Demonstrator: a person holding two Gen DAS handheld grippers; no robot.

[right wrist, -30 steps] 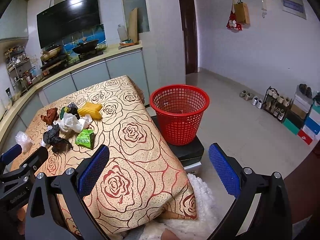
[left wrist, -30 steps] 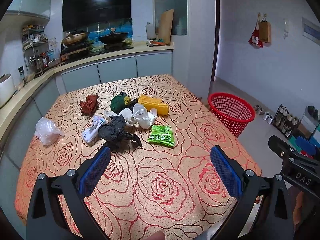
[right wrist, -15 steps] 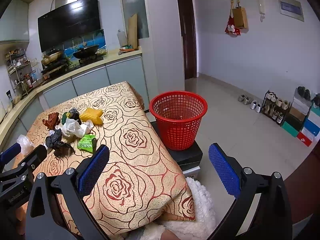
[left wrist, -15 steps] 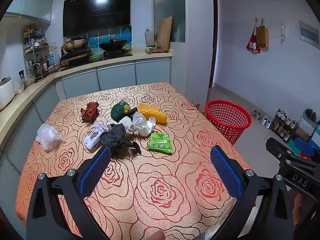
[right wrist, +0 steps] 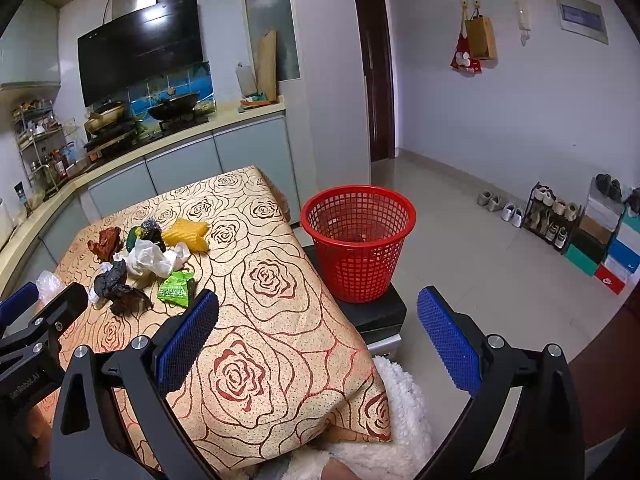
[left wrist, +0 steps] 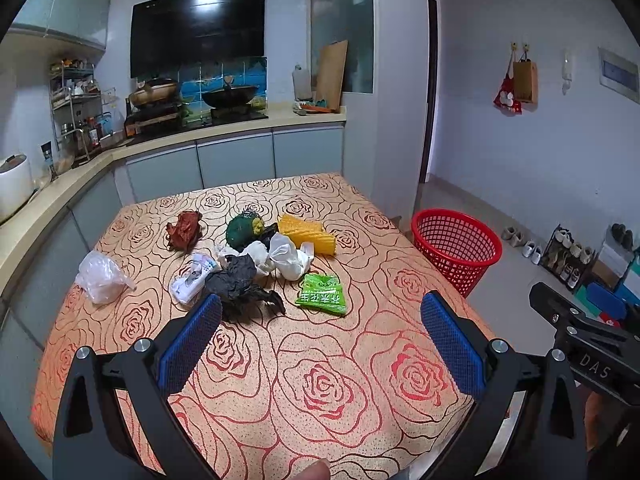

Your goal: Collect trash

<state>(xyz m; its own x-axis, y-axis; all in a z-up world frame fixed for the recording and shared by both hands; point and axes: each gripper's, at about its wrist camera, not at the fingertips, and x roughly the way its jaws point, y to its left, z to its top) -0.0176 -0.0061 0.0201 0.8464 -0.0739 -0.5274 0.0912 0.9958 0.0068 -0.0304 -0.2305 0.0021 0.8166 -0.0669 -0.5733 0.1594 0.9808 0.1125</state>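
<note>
Trash lies in a cluster on the rose-patterned table [left wrist: 320,384]: a green packet [left wrist: 322,294], a black crumpled bag [left wrist: 240,286], white bags [left wrist: 286,258], a yellow foam net [left wrist: 306,234], a dark green wad [left wrist: 242,230], a brown wad [left wrist: 184,230], a white pouch [left wrist: 192,282] and a clear bag [left wrist: 100,276]. A red mesh basket [right wrist: 358,240] stands on a black stool right of the table. My left gripper [left wrist: 320,344] is open above the table's near part. My right gripper [right wrist: 316,340] is open and empty over the table's right corner.
A kitchen counter [left wrist: 224,128] with stove and pans runs behind and left of the table. A shoe rack [right wrist: 552,216] and boxes [right wrist: 612,256] stand by the right wall. A white fluffy cushion [right wrist: 392,420] lies below the table's corner. The floor [right wrist: 480,272] is tiled.
Both grippers have drawn back and risen a little, so the table and basket look smaller and farther. Both stay open. The trash has not moved.
</note>
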